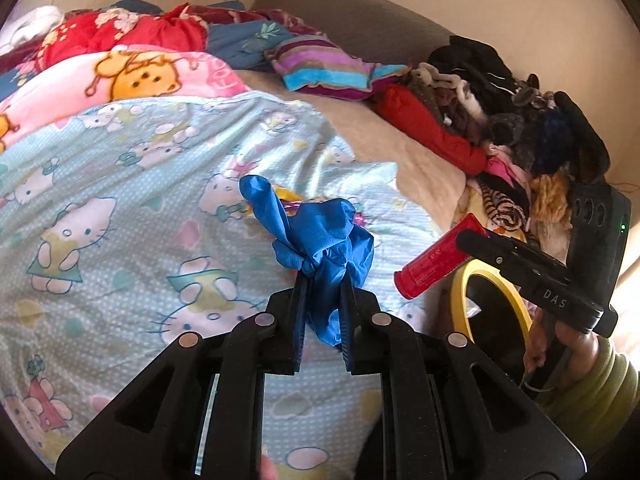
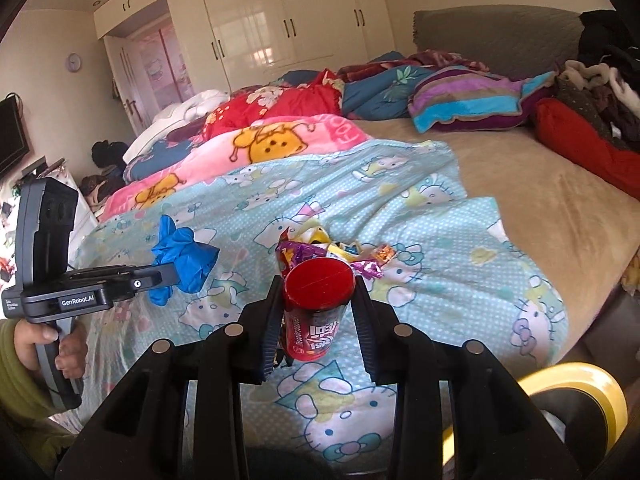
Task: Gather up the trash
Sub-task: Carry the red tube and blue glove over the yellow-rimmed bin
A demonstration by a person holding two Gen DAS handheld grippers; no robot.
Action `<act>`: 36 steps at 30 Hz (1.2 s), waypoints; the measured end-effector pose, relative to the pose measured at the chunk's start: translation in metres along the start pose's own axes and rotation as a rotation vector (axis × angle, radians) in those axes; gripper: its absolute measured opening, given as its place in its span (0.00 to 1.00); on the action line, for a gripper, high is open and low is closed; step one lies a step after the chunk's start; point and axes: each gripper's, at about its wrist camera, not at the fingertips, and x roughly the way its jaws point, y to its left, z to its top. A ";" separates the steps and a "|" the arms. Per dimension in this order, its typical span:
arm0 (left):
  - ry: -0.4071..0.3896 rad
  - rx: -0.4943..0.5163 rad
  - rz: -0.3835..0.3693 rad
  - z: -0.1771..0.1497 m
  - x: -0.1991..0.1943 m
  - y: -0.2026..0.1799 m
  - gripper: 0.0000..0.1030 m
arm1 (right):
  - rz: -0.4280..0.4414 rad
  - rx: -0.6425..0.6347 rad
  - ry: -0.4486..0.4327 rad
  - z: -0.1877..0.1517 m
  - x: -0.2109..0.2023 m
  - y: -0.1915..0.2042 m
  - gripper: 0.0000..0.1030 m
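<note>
My left gripper (image 1: 323, 280) is shut on a crumpled blue glove (image 1: 320, 240), held up above the Hello Kitty sheet (image 1: 120, 200); the glove (image 2: 182, 258) also shows in the right wrist view. My right gripper (image 2: 318, 284) is shut on a red can (image 2: 316, 304), seen from its lid end, and the can (image 1: 436, 258) sticks out of that gripper in the left wrist view. Shiny candy wrappers (image 2: 332, 250) lie in a small heap on the sheet just beyond the can. A few wrappers (image 1: 290, 202) peek out behind the glove.
A yellow-rimmed bin (image 2: 576, 396) stands at the bed's near right corner, its rim (image 1: 496, 292) below the right gripper. Folded blankets (image 2: 280, 136), a striped pillow (image 2: 468, 100) and a clothes pile (image 1: 520, 132) cover the bed's far side. A wardrobe (image 2: 260, 20) lines the back wall.
</note>
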 end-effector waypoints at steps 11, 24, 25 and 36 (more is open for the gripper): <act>0.006 0.065 -0.057 -0.004 0.002 -0.042 0.09 | -0.069 0.037 -0.052 -0.012 -0.039 -0.014 0.31; 0.009 0.141 -0.095 -0.009 0.003 -0.082 0.09 | -0.131 0.068 -0.106 -0.026 -0.080 -0.030 0.31; 0.010 0.146 -0.099 -0.010 0.003 -0.086 0.09 | -0.135 0.071 -0.109 -0.027 -0.082 -0.031 0.31; 0.025 0.189 -0.127 -0.017 0.008 -0.111 0.09 | -0.169 0.110 -0.139 -0.037 -0.107 -0.044 0.31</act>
